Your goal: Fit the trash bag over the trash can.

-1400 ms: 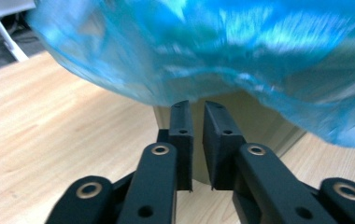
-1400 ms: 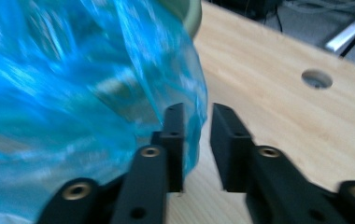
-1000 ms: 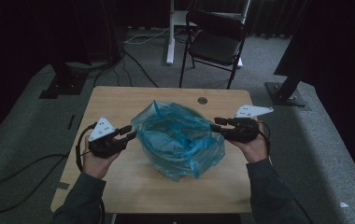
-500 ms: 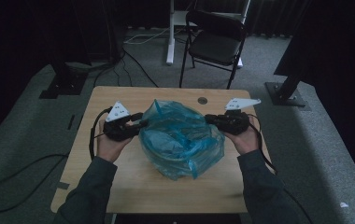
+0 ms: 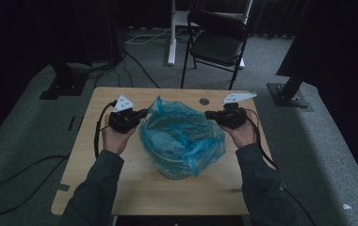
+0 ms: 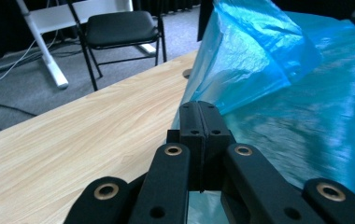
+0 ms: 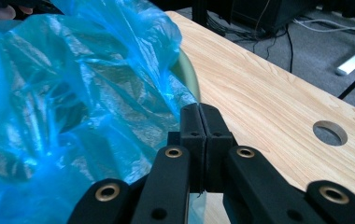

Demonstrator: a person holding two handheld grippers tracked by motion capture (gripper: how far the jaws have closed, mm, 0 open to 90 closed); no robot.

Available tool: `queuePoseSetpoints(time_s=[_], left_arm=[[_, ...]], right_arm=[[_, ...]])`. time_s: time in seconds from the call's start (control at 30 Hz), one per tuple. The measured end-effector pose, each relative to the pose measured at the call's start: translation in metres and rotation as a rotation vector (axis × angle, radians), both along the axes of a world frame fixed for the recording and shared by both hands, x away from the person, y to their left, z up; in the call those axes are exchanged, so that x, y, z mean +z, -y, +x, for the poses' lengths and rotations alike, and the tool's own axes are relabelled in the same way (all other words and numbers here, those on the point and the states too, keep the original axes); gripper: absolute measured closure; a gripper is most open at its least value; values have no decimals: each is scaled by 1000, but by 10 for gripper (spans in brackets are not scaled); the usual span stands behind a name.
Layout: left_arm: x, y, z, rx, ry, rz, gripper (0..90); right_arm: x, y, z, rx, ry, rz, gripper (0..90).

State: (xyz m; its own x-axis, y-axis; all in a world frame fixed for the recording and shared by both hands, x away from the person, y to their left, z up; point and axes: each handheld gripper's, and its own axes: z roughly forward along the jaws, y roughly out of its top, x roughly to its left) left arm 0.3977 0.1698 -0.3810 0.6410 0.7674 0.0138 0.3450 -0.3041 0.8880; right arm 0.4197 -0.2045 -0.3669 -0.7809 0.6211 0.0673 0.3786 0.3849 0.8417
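Item: blue plastic bag (image 5: 182, 141) lining a round bin, table (image 5: 134, 188) centre.
Left gripper (image 5: 142, 113): at bag's 9 o'clock rim, jaws just closed, pinching film.
Right gripper (image 5: 208, 114): at 3 o'clock rim, jaws just closed on film edge.
Bearing: bag lies between both; equally near.

blue bag (image 5: 182, 141) hides bin beneath; pale rim (image 7: 187, 74) peeks out; film between pads unclear.
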Motion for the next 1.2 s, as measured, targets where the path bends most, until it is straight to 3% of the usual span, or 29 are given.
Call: queuePoseSetpoints(time_s=[0.2, 0.37, 0.47, 0.6, 0.9, 1.03, 1.2], left_arm=[[-11, -2, 20, 54, -49, -1, 896], [-20, -1, 28, 58, -73, -4, 897], [-26, 3, 33, 63, -86, 16, 898], [-31, 5, 38, 71, -103, 19, 898], [-46, -2, 40, 93, -149, 25, 898], [-56, 0, 38, 81, -175, 55, 897], [-63, 1, 34, 65, -195, 64, 895]], right_arm=[[-6, -3, 12, -2, -33, -2, 896], [-15, -3, 21, -5, -68, 15, 898], [-22, -2, 26, -17, -100, 33, 898], [-25, -3, 31, -23, -116, 19, 898], [-31, 0, 31, -40, -130, 2, 898], [-36, 1, 29, -39, -144, -10, 898], [-40, 2, 23, -38, -149, -43, 897]])
